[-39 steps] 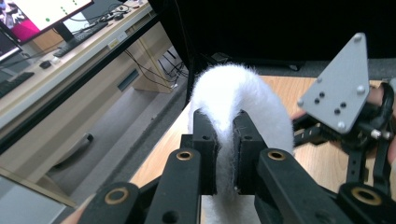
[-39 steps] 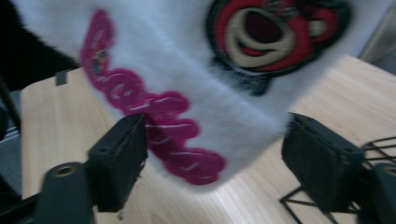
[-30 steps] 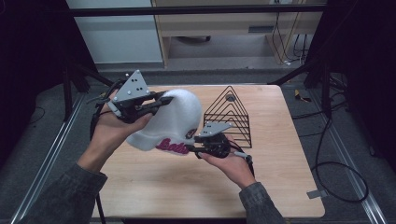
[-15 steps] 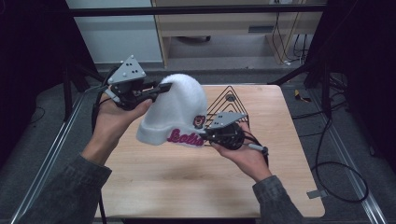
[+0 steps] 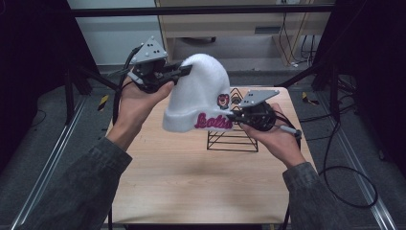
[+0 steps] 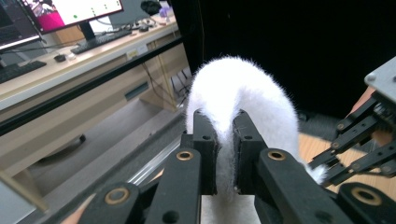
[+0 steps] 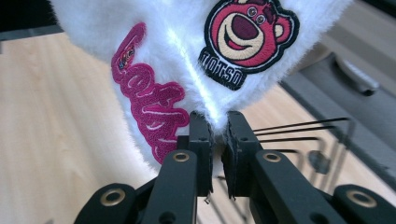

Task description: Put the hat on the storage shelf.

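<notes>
While I hold the white hat (image 5: 198, 96) in the air above the desk's (image 5: 191, 182) far edge, left fingers (image 6: 205, 140) clamp its crown and right fingers (image 7: 201, 135) pinch its brim; the fluffy brim could slip free, or snag the wire rack (image 5: 234, 139) beneath, though the desk's near half offers open room

Light falls from above on the pale table (image 5: 191, 177), the sides are dark; the gripper views look slightly soft
</notes>
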`<state>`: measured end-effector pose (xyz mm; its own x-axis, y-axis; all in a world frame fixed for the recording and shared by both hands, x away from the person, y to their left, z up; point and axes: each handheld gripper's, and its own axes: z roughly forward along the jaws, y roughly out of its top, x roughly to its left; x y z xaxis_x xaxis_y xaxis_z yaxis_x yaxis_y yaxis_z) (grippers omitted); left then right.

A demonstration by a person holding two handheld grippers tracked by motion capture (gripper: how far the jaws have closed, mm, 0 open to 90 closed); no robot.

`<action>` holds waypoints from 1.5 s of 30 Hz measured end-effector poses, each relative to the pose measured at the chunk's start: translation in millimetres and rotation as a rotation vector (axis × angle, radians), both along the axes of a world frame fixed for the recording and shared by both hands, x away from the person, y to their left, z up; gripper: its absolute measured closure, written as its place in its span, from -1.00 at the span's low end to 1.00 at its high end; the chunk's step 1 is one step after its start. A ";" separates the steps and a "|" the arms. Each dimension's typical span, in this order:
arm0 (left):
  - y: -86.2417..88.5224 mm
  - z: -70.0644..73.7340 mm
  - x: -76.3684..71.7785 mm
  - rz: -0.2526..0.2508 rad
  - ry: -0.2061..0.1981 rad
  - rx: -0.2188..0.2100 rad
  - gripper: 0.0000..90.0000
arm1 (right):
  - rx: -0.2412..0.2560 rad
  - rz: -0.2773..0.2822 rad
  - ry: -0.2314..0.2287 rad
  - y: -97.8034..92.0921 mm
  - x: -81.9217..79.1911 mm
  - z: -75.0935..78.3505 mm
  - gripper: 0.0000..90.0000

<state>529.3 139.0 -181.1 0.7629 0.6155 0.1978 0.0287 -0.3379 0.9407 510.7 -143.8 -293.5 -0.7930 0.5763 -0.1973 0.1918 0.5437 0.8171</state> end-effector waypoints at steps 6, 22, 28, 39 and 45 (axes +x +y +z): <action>-17.9 7.8 11.9 0.001 -0.028 -0.001 0.83 | -0.022 -0.042 -0.021 -11.9 20.1 9.7 0.85; -56.4 -2.9 43.2 -0.033 0.006 -0.027 0.83 | -0.054 -0.164 -0.062 -43.0 41.1 6.7 0.87; -70.2 -13.3 54.3 -0.034 0.013 -0.011 0.83 | -0.065 -0.206 -0.063 -55.7 47.3 -0.2 0.88; -84.2 -33.7 63.2 -0.047 0.061 -0.016 0.83 | -0.068 -0.215 -0.031 -68.5 45.5 -17.7 0.89; -87.6 -47.8 61.1 -0.055 0.080 -0.021 0.83 | -0.065 -0.229 -0.027 -71.6 38.5 -30.7 0.88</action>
